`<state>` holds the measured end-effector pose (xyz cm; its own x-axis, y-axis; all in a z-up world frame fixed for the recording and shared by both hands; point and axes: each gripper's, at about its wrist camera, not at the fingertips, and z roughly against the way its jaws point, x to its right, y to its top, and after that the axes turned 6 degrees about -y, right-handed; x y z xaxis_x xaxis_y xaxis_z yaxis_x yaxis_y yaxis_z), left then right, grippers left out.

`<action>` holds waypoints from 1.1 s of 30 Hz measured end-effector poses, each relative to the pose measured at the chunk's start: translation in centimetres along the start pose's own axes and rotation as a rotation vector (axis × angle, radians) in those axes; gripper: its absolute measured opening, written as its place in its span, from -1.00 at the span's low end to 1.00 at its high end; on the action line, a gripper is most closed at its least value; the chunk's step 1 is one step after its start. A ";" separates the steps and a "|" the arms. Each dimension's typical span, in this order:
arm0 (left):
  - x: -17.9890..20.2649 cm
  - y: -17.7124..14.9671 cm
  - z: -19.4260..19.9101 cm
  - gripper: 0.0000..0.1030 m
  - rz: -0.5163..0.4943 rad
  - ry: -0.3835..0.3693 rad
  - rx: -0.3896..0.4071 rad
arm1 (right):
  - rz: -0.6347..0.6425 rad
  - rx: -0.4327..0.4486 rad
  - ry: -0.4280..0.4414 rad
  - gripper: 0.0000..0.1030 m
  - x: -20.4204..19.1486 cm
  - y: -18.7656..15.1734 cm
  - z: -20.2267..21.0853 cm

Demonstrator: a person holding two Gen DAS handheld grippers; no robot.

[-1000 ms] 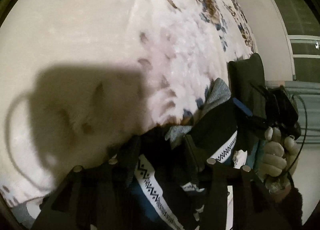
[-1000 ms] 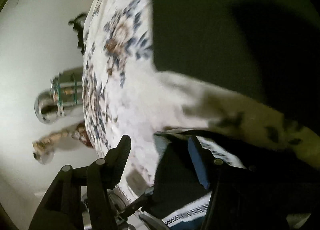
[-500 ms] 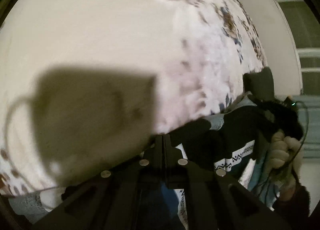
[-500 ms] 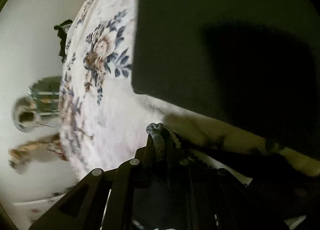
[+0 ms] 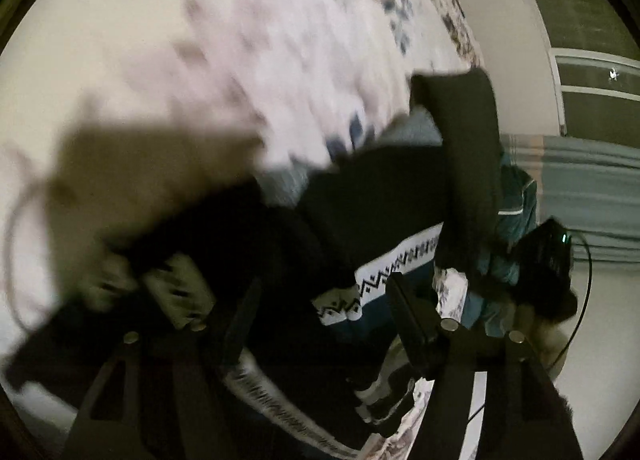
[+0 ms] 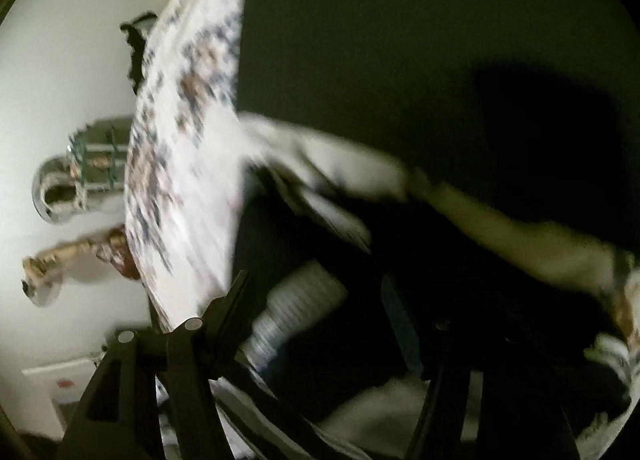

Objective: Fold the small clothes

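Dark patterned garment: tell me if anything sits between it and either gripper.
Nothing visible does. The left gripper stands open with the dark patterned garment directly between and ahead of its fingers. The right gripper is open too, with the same dark cloth bunched between its fingers.

Dark garment [image 5: 372, 195], black with a white band of black zigzag pattern and a blue strip beneath. Lay crumpled at the near edge of the floral bedspread, partly bunched and folded over itself. Showed a grey ribbed cuff [image 6: 288, 312] in the right wrist view, low between the fingers. Spread dark and blurred [image 6: 460, 260] across the lower half of that view. Exact outline and fold state could not be told.
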<state>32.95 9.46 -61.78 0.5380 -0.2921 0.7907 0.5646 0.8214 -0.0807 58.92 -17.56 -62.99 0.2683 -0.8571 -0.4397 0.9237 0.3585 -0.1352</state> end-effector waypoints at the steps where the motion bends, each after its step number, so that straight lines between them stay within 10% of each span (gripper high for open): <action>1: 0.0 -0.1 -0.6 0.15 -0.002 0.013 0.002 | -0.005 -0.014 -0.039 0.30 0.9 -0.9 -0.3; 4: -0.1 0.0 -1.0 -0.87 -0.023 0.061 0.040 | -0.062 0.022 -0.058 0.30 4.6 -4.0 1.1; 13: 1.1 -0.5 1.4 -0.78 -0.140 0.167 -0.012 | -0.527 0.281 -0.175 0.30 20.2 -18.1 10.8; 15: 2.1 -0.9 1.6 -0.65 -0.217 0.257 -0.013 | -0.608 0.270 -0.142 0.30 23.5 -20.3 10.7; 19: 4.0 -1.6 1.3 0.28 -0.391 0.457 0.036 | -0.687 0.295 -0.019 0.30 28.6 -21.0 9.0; 27: 4.7 -2.2 0.5 0.59 -0.470 0.543 0.081 | -0.837 0.364 0.220 0.30 32.7 -21.6 6.0; 28: 4.9 -2.5 0.2 0.68 -0.478 0.557 0.077 | -0.846 0.348 0.246 0.23 32.7 -21.3 5.0; 30: 5.0 -2.8 -0.4 0.68 -0.495 0.578 0.071 | -0.831 0.345 0.272 -0.85 32.2 -20.6 3.8; 33: 5.4 -3.6 -0.6 0.68 -0.514 0.569 0.082 | -0.788 0.409 0.061 -0.83 30.5 -19.8 6.1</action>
<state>34.23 4.66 -57.56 0.4728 -0.8353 0.2807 0.7942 0.5419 0.2750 50.49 -53.06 -68.30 -0.4908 -0.7737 -0.4006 0.8623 -0.4972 -0.0962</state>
